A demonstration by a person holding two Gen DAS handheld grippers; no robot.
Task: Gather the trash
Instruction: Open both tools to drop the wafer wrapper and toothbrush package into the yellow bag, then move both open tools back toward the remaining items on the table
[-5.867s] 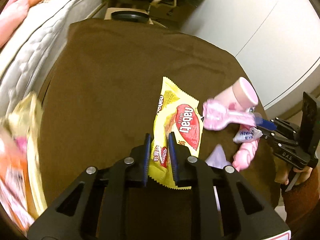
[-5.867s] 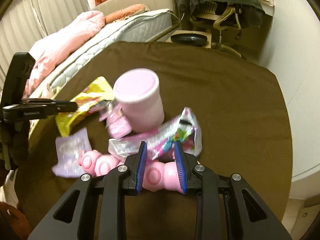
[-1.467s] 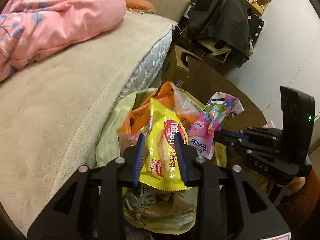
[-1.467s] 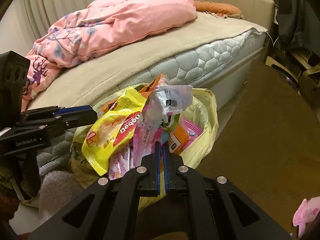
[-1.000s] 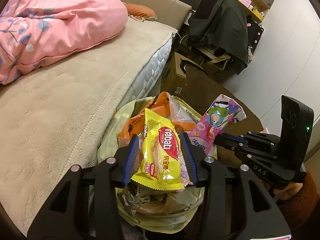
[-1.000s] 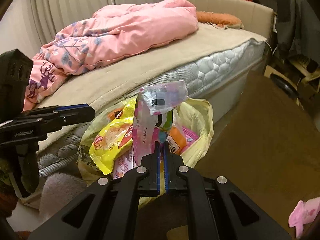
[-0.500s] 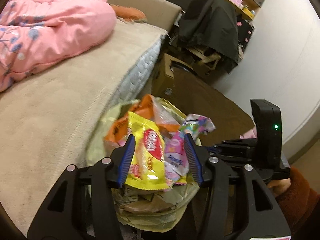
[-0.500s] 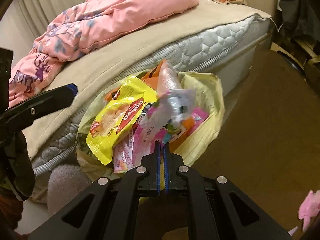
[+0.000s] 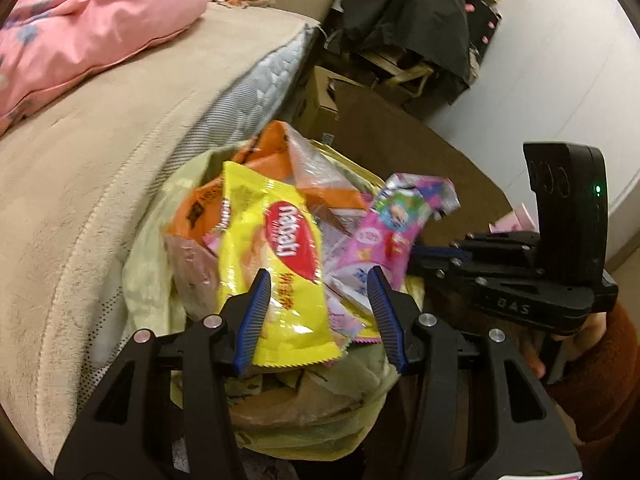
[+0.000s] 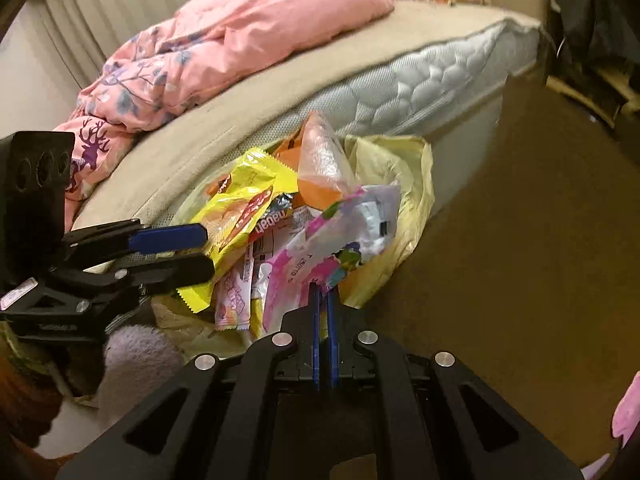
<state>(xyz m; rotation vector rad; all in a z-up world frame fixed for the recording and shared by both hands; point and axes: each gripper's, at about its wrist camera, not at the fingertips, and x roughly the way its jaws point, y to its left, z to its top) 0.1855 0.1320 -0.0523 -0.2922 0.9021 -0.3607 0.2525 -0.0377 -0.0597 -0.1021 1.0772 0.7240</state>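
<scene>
A pale yellow trash bag (image 9: 148,264) stuffed with wrappers stands beside the bed; it also shows in the right wrist view (image 10: 416,196). The yellow Nabati wrapper (image 9: 276,256) lies on top of the pile, between the fingers of my open left gripper (image 9: 318,304) but not pinched. My right gripper (image 10: 324,300) is shut on the lower edge of a pink candy wrapper (image 10: 328,240), which leans over the bag's rim. The same pink wrapper (image 9: 396,224) shows in the left wrist view, right of the yellow one.
The bed (image 10: 400,80) with a pink quilt (image 10: 240,36) is behind the bag. The brown table top (image 10: 520,260) lies to the right, with a pink item (image 10: 628,412) at its edge. A cardboard box (image 9: 320,100) and a draped chair (image 9: 404,28) stand beyond.
My left gripper has opened and let the yellow Nabati wrapper drop onto the pile. My right gripper has lowered the pink wrapper onto the bag, still shut on it.
</scene>
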